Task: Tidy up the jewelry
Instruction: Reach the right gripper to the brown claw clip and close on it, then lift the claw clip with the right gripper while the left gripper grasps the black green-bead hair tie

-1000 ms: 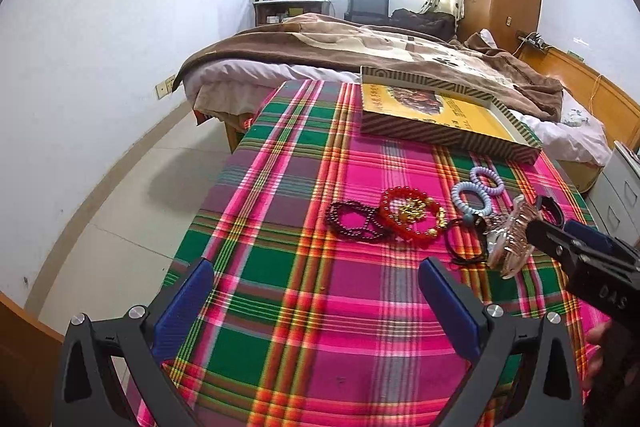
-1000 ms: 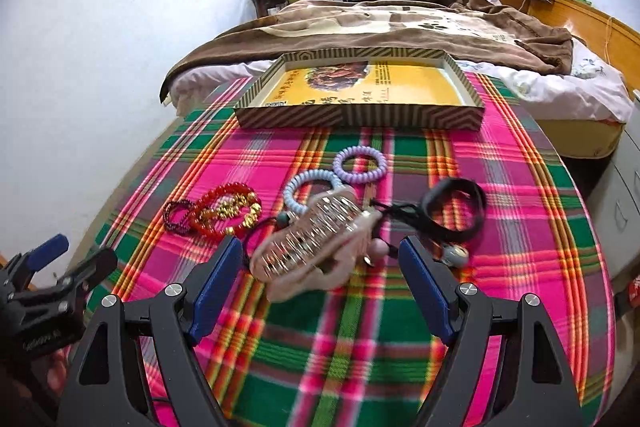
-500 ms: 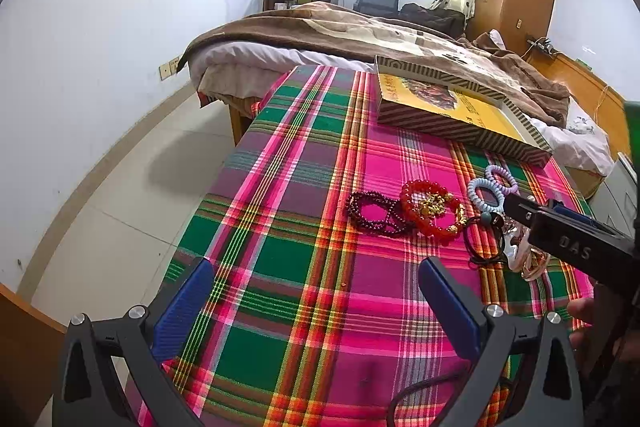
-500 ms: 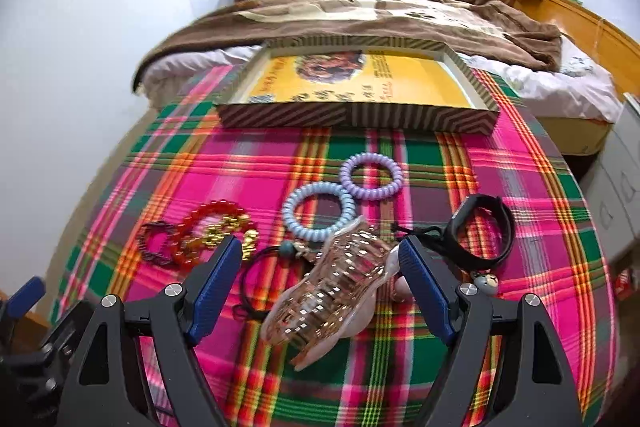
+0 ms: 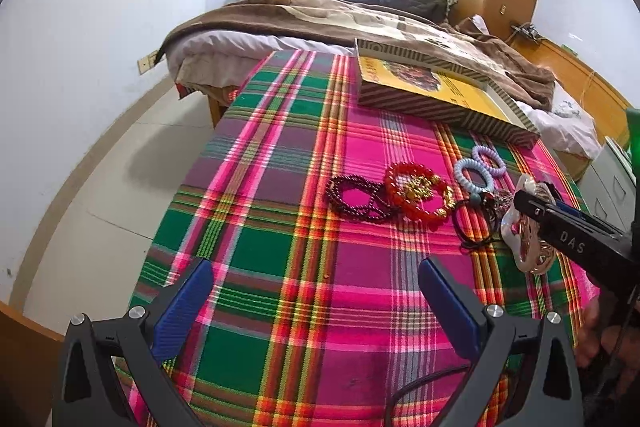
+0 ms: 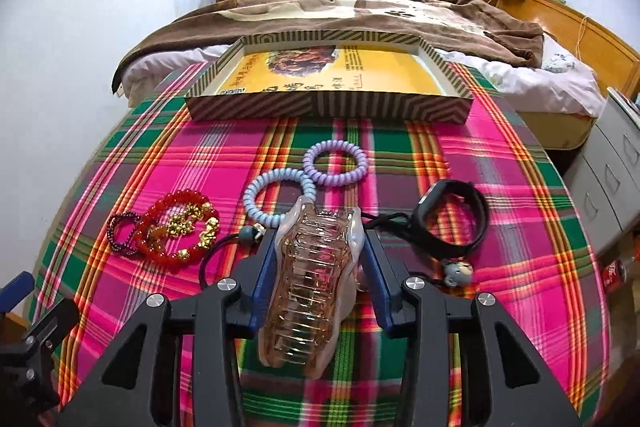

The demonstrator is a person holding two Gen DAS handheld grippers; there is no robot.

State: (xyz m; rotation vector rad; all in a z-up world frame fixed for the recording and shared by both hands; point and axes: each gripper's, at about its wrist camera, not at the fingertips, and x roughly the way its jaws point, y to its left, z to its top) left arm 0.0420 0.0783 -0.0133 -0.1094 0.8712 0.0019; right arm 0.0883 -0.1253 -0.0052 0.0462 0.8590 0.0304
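With the translucent pink toothed plastic hair claw point(image 6: 316, 279) pinched between my right gripper's point(image 6: 318, 267) blue pads, its long axis ran along the fingers toward the striped cardboard tray point(image 6: 328, 105) straight ahead; my left gripper point(image 5: 316, 303) hung spread and empty, farther off.

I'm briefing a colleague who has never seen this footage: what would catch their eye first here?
First, the big translucent pink hair claw clamped between the right gripper fingers, low and centre in the right wrist view. Then the loud pink-and-green plaid tablecloth with the red and gold bead bracelet left of the claw. Beyond them lies the striped-rim yellow tray at the table's far edge; the left gripper is open above bare cloth.
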